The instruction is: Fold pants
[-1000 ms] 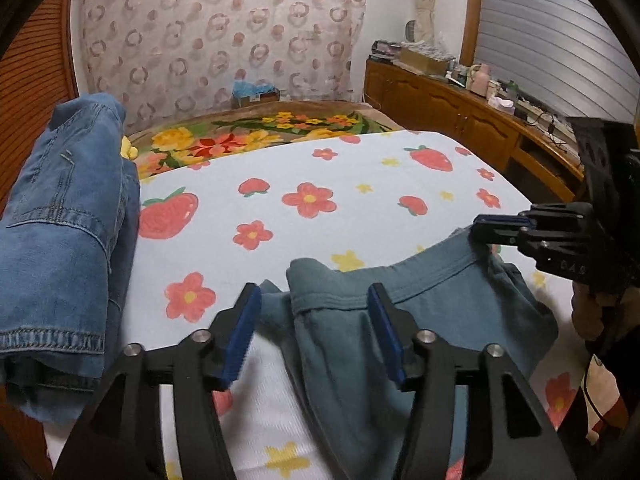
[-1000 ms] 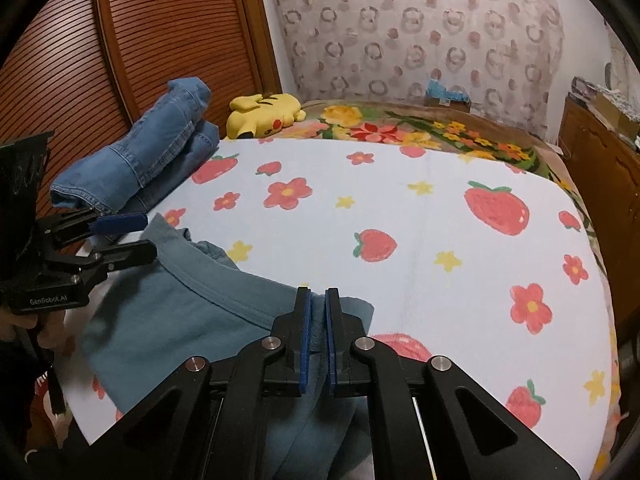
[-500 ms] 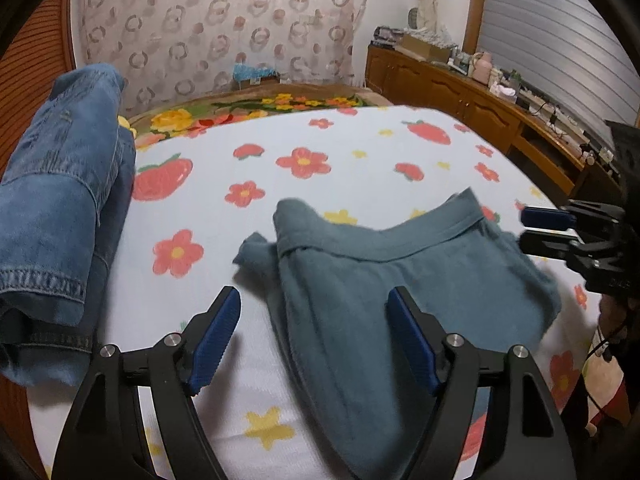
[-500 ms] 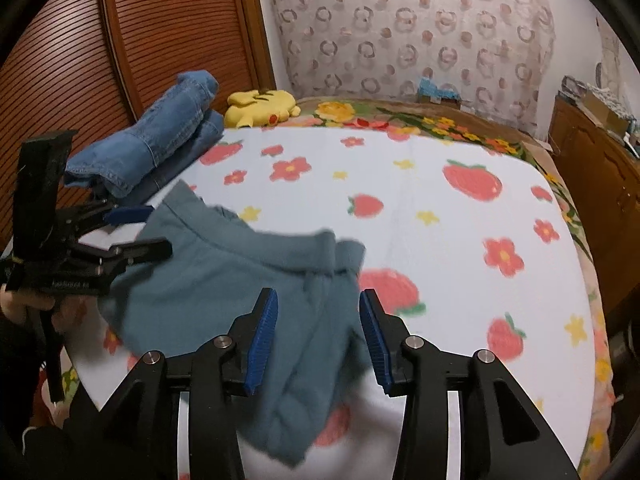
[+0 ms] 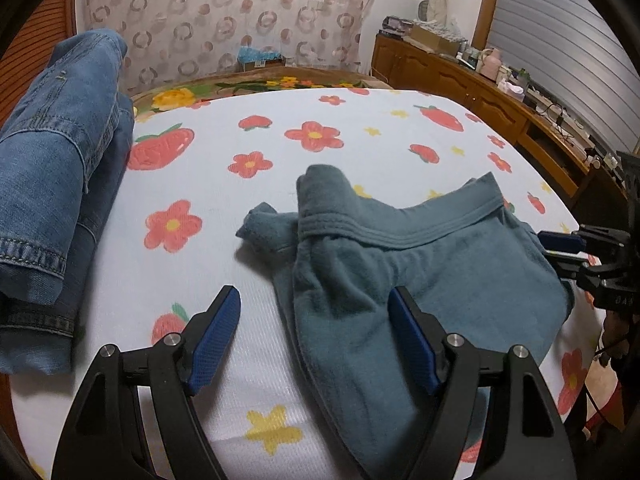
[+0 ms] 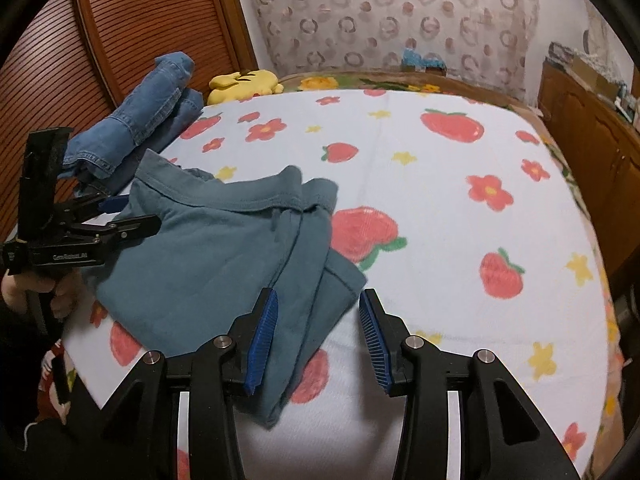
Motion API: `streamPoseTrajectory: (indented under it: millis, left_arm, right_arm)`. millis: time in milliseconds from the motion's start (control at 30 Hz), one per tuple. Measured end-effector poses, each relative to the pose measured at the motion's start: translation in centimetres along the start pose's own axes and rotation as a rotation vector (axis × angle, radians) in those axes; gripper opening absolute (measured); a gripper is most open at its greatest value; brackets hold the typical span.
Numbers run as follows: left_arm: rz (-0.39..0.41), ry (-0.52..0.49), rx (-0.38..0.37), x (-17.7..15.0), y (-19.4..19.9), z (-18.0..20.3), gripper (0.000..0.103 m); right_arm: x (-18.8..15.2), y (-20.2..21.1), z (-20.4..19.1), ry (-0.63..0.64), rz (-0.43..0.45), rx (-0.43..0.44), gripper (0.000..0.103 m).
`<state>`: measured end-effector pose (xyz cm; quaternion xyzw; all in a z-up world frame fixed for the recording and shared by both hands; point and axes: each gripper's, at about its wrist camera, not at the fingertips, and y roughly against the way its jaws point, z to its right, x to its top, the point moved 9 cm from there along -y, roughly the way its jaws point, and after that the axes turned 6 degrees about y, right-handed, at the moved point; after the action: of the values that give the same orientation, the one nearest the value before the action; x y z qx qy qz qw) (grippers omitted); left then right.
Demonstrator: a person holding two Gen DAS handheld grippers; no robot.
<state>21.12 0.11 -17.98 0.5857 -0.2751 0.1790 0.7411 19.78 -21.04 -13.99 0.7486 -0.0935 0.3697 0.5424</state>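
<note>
The teal pants lie folded on the flowered bed sheet, waistband toward the far side. My left gripper hovers open over their near left part, pads clear of the cloth. In the right wrist view the same pants spread to the left, and my right gripper stands open over their near right corner, gripping nothing. Each gripper shows in the other's view: the right gripper at the pants' right edge, the left gripper at their left edge, held by a hand.
Folded blue jeans are stacked along the bed's left side, also seen as jeans near a yellow plush toy. A wooden cabinet with clutter runs along the right. A slatted wooden door stands at the left.
The right gripper, shut on the pants a second ago, has opened and let them drop. The left jaws widened and drew back. The pants now lie flat on the bed.
</note>
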Motion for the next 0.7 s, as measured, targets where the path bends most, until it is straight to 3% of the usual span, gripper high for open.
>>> streamPoseTrajectory:
  millis: [400, 700]
  left_arm:
    - [-0.006, -0.014, 0.008, -0.1, -0.1, 0.1, 0.080]
    - [-0.006, -0.011, 0.001, -0.1, -0.1, 0.1, 0.080]
  right_arm:
    - [1.4, -1.6, -0.8, -0.035, 0.006, 0.054, 0.047]
    - [2.1, -2.0, 0.1, -0.128, 0.030, 0.121, 0.050]
